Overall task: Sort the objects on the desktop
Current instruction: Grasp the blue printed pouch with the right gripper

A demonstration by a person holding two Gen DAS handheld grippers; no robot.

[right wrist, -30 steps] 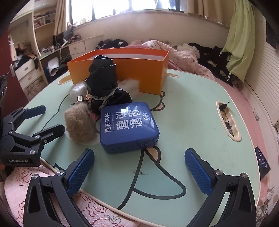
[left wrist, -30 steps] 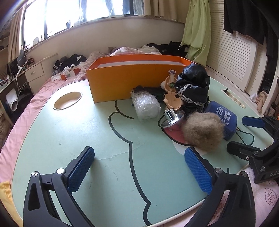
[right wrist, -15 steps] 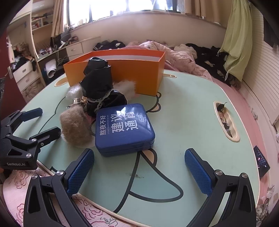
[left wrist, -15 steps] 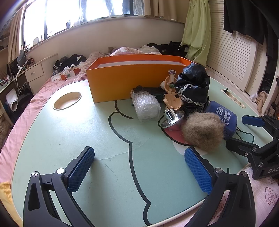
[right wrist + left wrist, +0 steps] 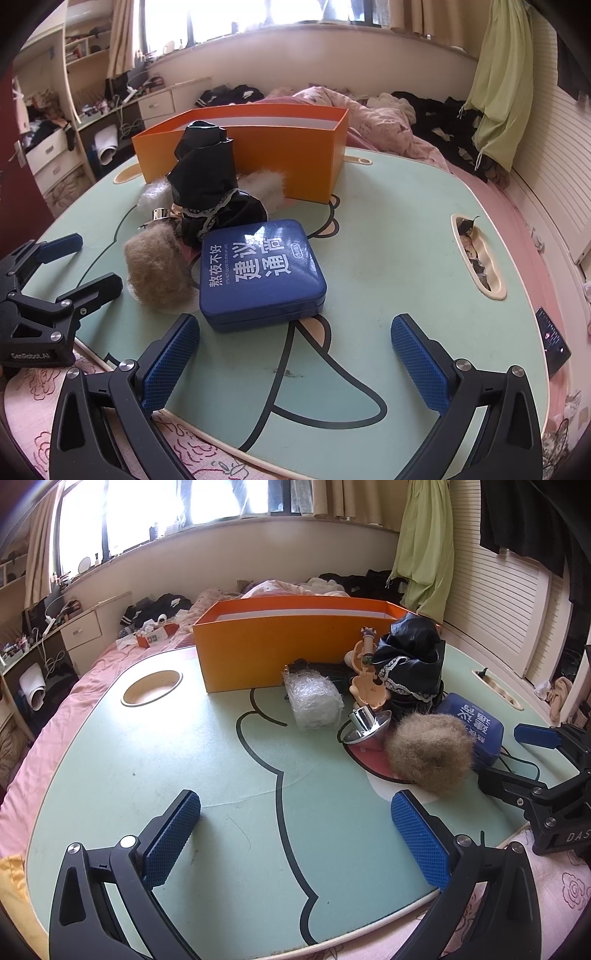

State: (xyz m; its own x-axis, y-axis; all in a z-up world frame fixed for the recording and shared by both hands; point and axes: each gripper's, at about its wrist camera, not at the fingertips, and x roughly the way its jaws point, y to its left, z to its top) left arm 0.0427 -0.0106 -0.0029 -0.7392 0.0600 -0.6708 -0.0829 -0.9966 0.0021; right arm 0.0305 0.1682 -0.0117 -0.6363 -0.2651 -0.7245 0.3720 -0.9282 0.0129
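Both the left hand-held gripper point(image 5: 295, 843) and the right hand-held gripper point(image 5: 295, 363) were held spread and empty. The blue tin point(image 5: 260, 271), at centre frame, was pressed against the fur ball point(image 5: 157, 271); the latter could be dragged along if clipped.

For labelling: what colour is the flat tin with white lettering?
Blue tin, white Chinese lettering on its lid; clearest in the right wrist view.
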